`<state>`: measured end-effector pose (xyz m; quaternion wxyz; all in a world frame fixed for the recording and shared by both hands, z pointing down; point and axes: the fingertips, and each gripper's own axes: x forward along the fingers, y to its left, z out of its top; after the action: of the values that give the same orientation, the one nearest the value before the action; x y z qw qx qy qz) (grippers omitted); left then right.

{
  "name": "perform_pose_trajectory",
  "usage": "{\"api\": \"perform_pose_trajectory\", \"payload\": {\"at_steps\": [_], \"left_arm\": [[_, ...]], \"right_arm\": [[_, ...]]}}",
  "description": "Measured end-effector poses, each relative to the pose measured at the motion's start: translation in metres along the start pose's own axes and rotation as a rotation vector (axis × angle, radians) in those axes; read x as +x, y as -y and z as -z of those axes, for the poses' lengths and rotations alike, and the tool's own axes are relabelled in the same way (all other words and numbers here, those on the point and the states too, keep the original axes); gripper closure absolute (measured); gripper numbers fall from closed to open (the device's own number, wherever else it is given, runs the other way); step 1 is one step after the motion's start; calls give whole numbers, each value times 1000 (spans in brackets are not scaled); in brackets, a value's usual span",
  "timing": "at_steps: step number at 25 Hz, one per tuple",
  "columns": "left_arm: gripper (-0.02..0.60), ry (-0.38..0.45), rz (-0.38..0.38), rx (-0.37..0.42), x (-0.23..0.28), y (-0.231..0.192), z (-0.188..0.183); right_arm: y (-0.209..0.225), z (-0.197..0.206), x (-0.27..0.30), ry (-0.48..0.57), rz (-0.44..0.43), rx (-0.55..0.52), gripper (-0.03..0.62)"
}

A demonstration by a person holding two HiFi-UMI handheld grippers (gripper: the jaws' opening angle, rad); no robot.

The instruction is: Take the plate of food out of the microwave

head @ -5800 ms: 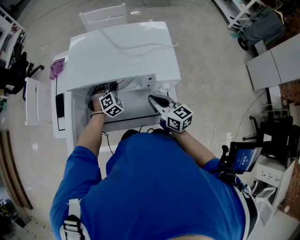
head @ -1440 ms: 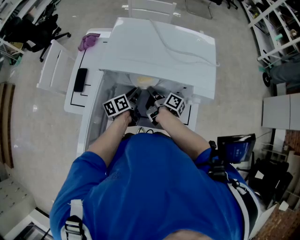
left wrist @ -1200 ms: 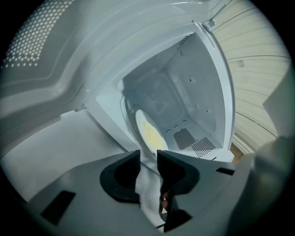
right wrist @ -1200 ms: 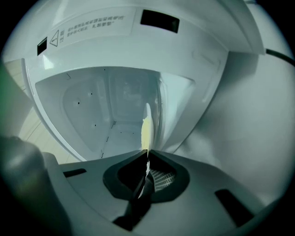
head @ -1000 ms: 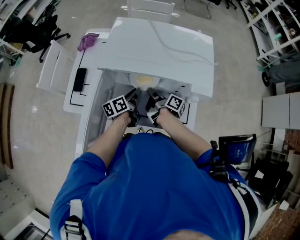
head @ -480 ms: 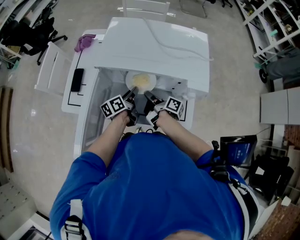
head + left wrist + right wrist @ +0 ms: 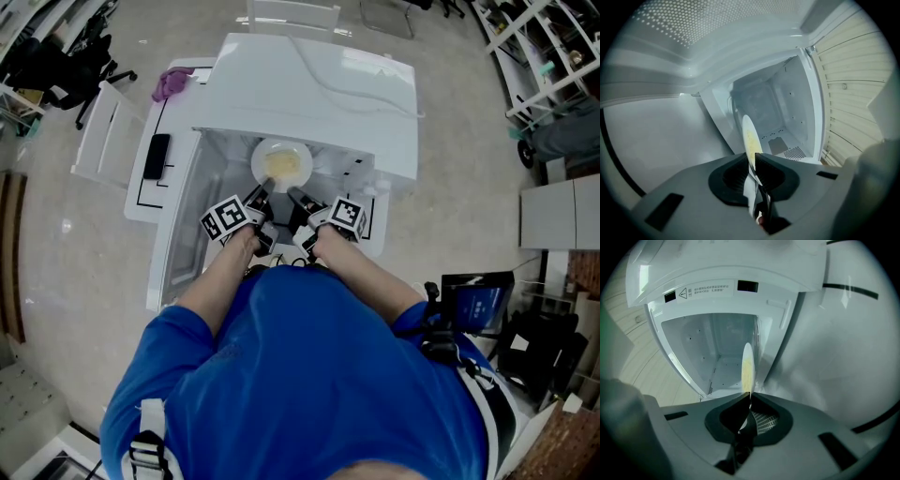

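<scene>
A white plate with yellow food sits at the mouth of the open white microwave, held level between both grippers. My left gripper grips the plate's near left rim. Its jaws have just been closing, and in the left gripper view its pads press on the edge-on plate. My right gripper is shut on the near right rim. In the right gripper view the plate stands edge-on between that gripper's jaws. The bare cavity lies behind the plate.
The microwave door hangs open to the left, with a dark handle on it. A purple cloth lies at the back left. A cable runs over the microwave's top. A white chair stands left, shelving at the right.
The plate has come further out of the cavity toward me, and more of it now shows. Both grippers have drawn back with it. The left gripper's jaws have closed onto the rim.
</scene>
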<state>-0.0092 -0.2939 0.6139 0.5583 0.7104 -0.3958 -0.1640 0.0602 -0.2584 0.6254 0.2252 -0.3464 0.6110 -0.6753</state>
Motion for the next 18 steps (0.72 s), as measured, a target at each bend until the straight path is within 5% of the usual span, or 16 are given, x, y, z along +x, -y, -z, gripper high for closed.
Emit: {"api": "perform_pose_trajectory", "payload": {"at_steps": [18], "left_arm": [[561, 80, 62, -118, -33, 21, 24]], "right_arm": [[-11, 22, -35, -59, -31, -75, 576]]}}
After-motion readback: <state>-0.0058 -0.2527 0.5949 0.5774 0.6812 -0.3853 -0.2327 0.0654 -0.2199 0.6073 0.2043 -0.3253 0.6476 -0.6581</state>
